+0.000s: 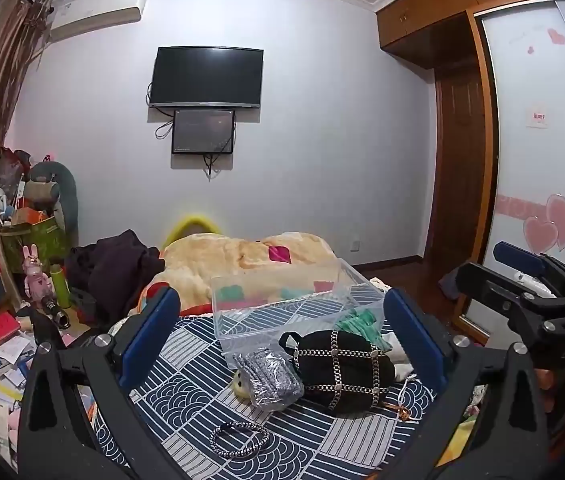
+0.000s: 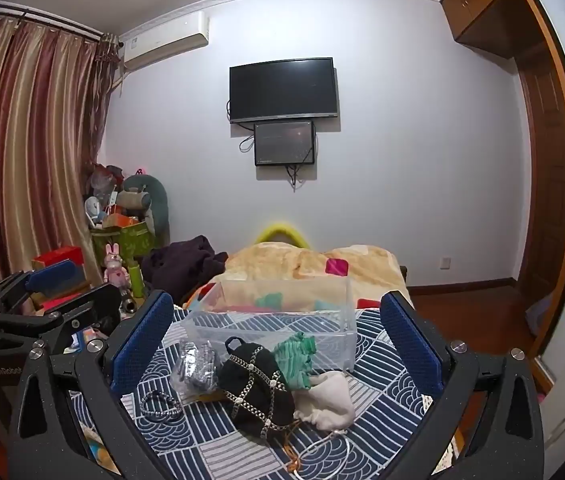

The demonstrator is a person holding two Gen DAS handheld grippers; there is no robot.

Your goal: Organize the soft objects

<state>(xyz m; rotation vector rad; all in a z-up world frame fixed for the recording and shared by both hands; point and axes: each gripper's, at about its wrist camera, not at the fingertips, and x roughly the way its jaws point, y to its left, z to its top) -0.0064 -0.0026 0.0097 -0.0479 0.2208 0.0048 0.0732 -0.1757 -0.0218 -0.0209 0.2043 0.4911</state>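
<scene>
Both hand-held grippers raised over the bed, jaws wide apart, holding nothing.

The left hand-held gripper (image 1: 282,340) and right hand-held gripper (image 2: 278,344) frame a pile on the patterned bedsheet (image 2: 382,396): black chain-trimmed bag (image 2: 258,388), green cloth (image 2: 294,360), cream pouch (image 2: 328,402) and silver packet (image 2: 198,368) (all touching), just in front of the clear plastic bin (image 2: 274,312).

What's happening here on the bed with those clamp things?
A person holds two grippers over a patterned bedspread, both with jaws wide open and holding nothing. Soft things lie in a pile: a black chain-trimmed bag, green cloth, a cream pouch, a silvery packet. The clear plastic bin behind them looks empty; sorting hasn't begun.
</scene>
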